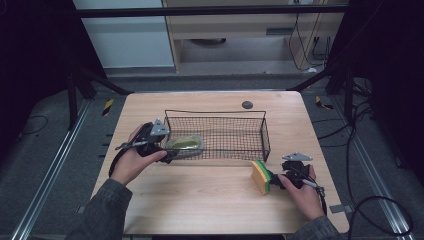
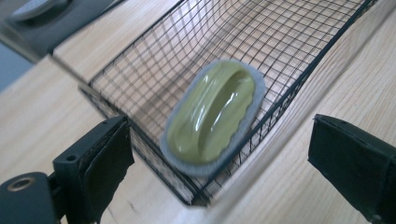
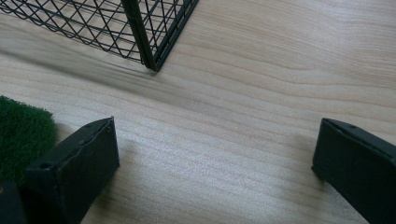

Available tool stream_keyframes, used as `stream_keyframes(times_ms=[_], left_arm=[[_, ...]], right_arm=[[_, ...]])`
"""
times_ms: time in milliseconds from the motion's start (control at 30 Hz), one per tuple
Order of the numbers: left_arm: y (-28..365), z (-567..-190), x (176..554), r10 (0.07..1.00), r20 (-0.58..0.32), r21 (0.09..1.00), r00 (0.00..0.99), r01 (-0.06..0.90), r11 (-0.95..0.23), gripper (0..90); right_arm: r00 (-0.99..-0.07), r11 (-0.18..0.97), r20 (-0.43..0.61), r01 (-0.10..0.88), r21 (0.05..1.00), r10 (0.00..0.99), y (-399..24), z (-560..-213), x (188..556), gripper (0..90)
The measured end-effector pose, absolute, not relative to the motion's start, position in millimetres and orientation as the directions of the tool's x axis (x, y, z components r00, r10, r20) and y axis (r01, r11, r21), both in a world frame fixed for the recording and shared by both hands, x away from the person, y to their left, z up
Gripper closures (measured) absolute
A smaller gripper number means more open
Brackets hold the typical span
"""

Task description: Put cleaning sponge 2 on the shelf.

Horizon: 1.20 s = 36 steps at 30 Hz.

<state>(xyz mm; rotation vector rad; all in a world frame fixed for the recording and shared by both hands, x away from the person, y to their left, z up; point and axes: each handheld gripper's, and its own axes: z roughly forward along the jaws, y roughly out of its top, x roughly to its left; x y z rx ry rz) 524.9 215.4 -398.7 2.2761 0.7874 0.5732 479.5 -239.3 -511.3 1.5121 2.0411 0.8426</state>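
You work at a light wooden table (image 1: 210, 200) on grey carpet (image 1: 50, 150); a pale cabinet (image 1: 240, 30) stands at top centre, black cables (image 1: 360, 125) trailing right.

High view dim; dark surround, table (image 1: 210, 200) lit evenly from above, floor grey, slight barrel bend at edges. My left view brighter: glare streak on scrubber (image 2: 212, 114), basket (image 2: 154, 70) mesh sharp, my near jaws soft, far corner blurred. My right view: soft basket shadow across wood, sponge (image 3: 21, 133) edge fuzzy, jaws dark, little detail.
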Motion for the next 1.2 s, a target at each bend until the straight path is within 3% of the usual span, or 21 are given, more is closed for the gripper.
stream_keyframes(times_ms=[133, 167, 333, 500, 833, 1200], left_arm=[[230.2, -413.7, 512.5, 0.680, 0.111, 0.722, 0.725, 0.411, -0.557, 4.8], [238.8, -423.5, 508.4, 0.692, 0.040, 0.747, 0.721, 0.439, -0.500, 4.9], [250.6, -448.9, 505.8, 0.727, 0.047, 0.706, 0.685, 0.492, -0.509, 5.4], [261.8, -480.4, 510.3, 0.774, -0.026, 0.672, 0.633, 0.584, -0.455, 5.6], [263.9, -496.9, 513.5, 0.796, 0.003, 0.635, 0.605, 0.614, -0.469, 4.6], [264.6, -508.5, 509.5, 0.818, 0.020, 0.710, 0.575, 0.568, -0.417, 0.0]], right_arm=[[-0.306, 0.220, 0.001, 0.688, 0.692, 0.952, -241.1, -509.0, 480.2, 1.8], [-0.318, 0.235, -0.005, 0.690, 0.685, 0.948, -244.0, -507.9, 480.0, 3.4], [-0.302, 0.240, -0.019, 0.717, 0.655, 0.953, -250.5, -501.9, 473.0, 9.0], [-0.327, 0.297, -0.071, 0.717, 0.631, 0.942, -250.1, -485.2, 448.7, 14.7], [-0.419, 0.365, -0.041, 0.735, 0.571, 0.907, -239.9, -448.2, 416.4, 17.6], [-0.470, 0.403, -0.040, 0.705, 0.584, 0.882, -226.1, -402.6, 409.9, 16.5]])
